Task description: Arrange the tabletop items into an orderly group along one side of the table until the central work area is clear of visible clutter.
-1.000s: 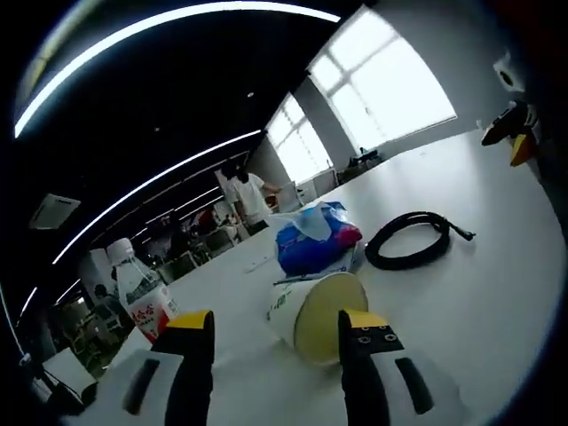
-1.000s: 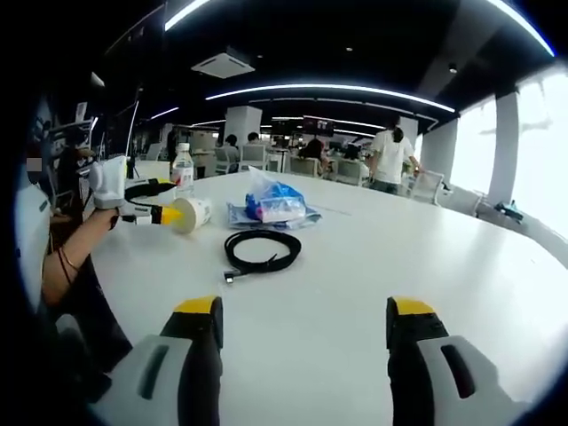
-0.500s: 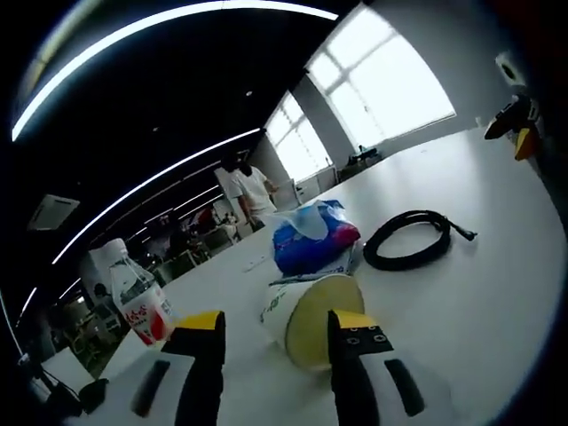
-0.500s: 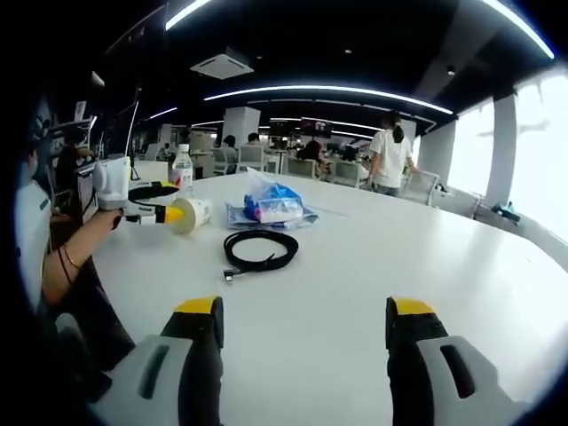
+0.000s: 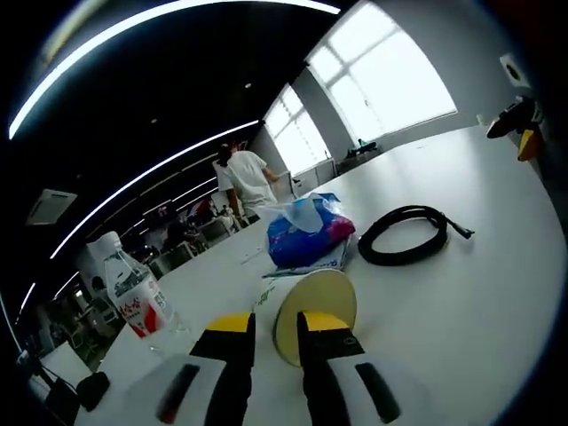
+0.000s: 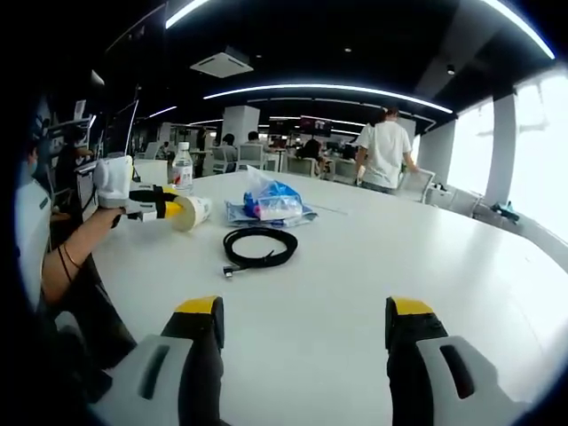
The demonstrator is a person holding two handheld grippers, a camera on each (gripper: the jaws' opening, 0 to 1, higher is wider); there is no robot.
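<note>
Two grippers at a white table (image 6: 373, 266). Left gripper (image 5: 271, 327), seen in its own view, has yellow-tipped jaws drawn close together on the rim of a paper cup (image 5: 312, 306) lying on its side, mouth toward the camera; the near jaw sits inside the mouth, the other outside the wall, so it grips the cup. Right gripper view shows that same gripper (image 6: 169, 209) from afar at the table's left edge, held in a person's hand (image 6: 114, 177), cup (image 6: 193, 213) at its tip. Just beyond the cup: a blue plastic bag (image 5: 306, 235) with white tissue poking out, lying on flat paper. Left of the cup, a water bottle (image 5: 131, 293) stands upright, red-and-white label, white cap. Right of the bag, apart from it, a coiled black cable (image 5: 406, 236) lies flat. Right gripper (image 6: 302, 321) hovers over bare tabletop, jaws spread wide, nothing between them, well apart from the cable (image 6: 259, 248), bag (image 6: 273, 203) and bottle (image 6: 183, 168). Behind the table, a person in a white shirt (image 6: 383, 158) stands among chairs.
</note>
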